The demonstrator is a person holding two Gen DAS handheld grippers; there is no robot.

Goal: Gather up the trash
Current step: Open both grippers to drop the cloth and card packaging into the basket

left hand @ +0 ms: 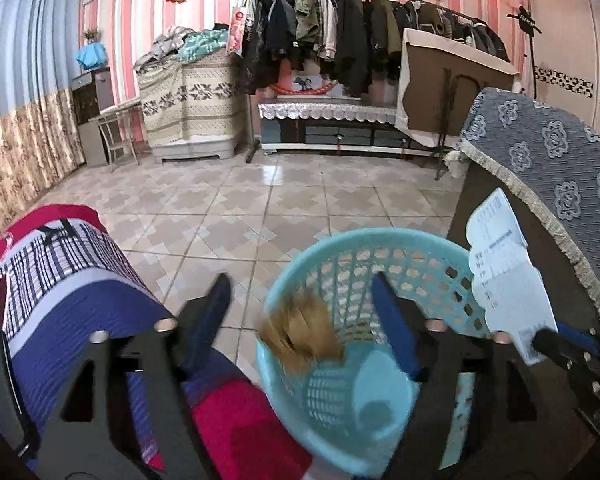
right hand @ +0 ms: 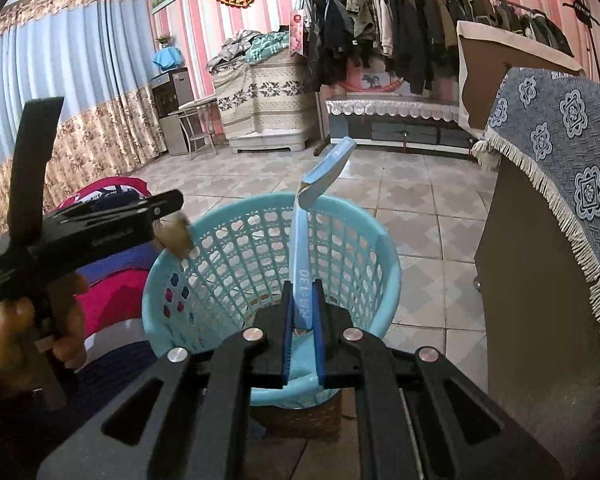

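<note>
Two claws of mine hang over the blue basket [right hand: 276, 248]. My right claw [right hand: 303, 320] is clenched on a flat pale-blue packet [right hand: 312, 216] standing upright above the near rim; its edge reads "130", the rest too small to read. My left claw [left hand: 300, 300] is released, fingers wide apart, with a blurred brown scrap [left hand: 300, 336] between them at the basket's left rim.

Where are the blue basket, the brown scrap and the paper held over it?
basket [right hand: 364, 240], right wrist view, far rim.
brown scrap [left hand: 300, 336], left wrist view, its blurred middle.
paper [right hand: 302, 280], right wrist view, edge above the pads.
</note>
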